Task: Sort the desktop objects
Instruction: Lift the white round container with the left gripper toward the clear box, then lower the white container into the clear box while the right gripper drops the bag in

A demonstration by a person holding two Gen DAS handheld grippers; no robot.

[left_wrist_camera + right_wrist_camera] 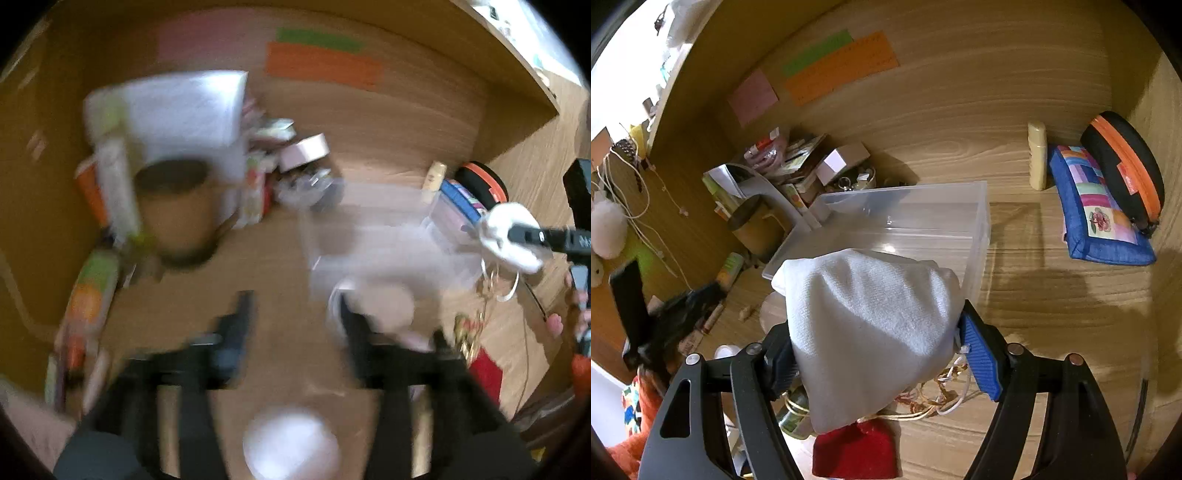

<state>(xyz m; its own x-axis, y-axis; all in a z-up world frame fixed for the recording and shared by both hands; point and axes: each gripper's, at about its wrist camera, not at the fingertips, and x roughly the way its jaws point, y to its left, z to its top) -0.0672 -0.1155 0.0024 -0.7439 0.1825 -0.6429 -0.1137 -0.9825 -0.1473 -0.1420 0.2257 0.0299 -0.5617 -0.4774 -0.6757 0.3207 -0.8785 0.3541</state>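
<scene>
My right gripper (875, 350) is shut on a white cloth pouch (871, 325) and holds it above the desk, just in front of a clear plastic bin (923, 218). The pouch also shows in the left wrist view (513, 236), pinched by the right gripper's fingers. My left gripper (295, 325) is open and empty over the bare desk; its view is blurred. The bin (369, 236) lies to its right. A red pouch (857, 450) and gold and white cords (934, 398) lie under the right gripper.
A blue patchwork pouch (1097, 210), a black and orange case (1126, 166) and a yellow tube (1038, 158) sit at the back right. A brown cup (753, 225), a small box (838, 158) and clutter fill the back left. A white round lid (291, 443) lies near me.
</scene>
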